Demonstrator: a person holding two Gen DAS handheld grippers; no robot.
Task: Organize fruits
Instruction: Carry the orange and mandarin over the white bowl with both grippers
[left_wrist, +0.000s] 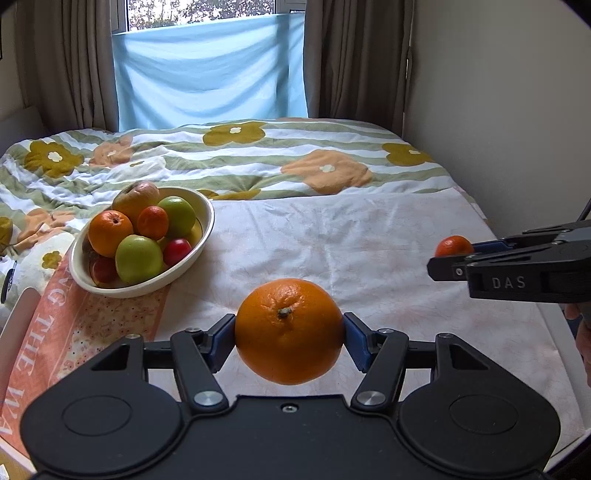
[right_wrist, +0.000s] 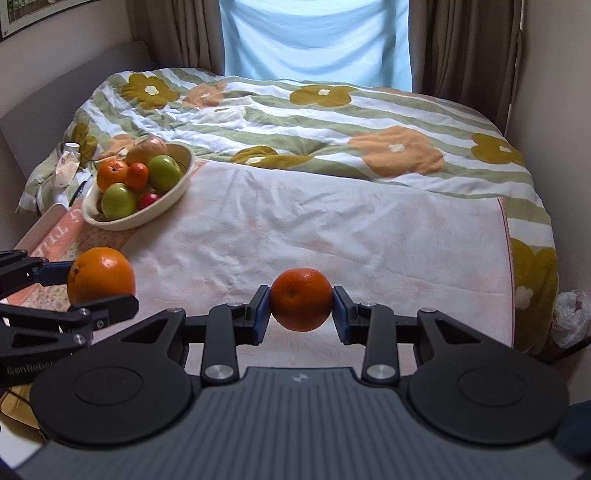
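I am holding a big orange (left_wrist: 289, 331) in my left claw (left_wrist: 290, 338) and a small orange (right_wrist: 301, 299) in my right claw (right_wrist: 301, 309), above the bed (right_wrist: 332, 221); next, probably carrying both to the bowl (left_wrist: 201, 236).

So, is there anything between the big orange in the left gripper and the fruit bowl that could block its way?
Nothing visible does. The left gripper holds the large orange above the pale bedcover, and only bare cover lies between it and the bowl. The bowl is already heaped with fruit, so free room inside looks small.
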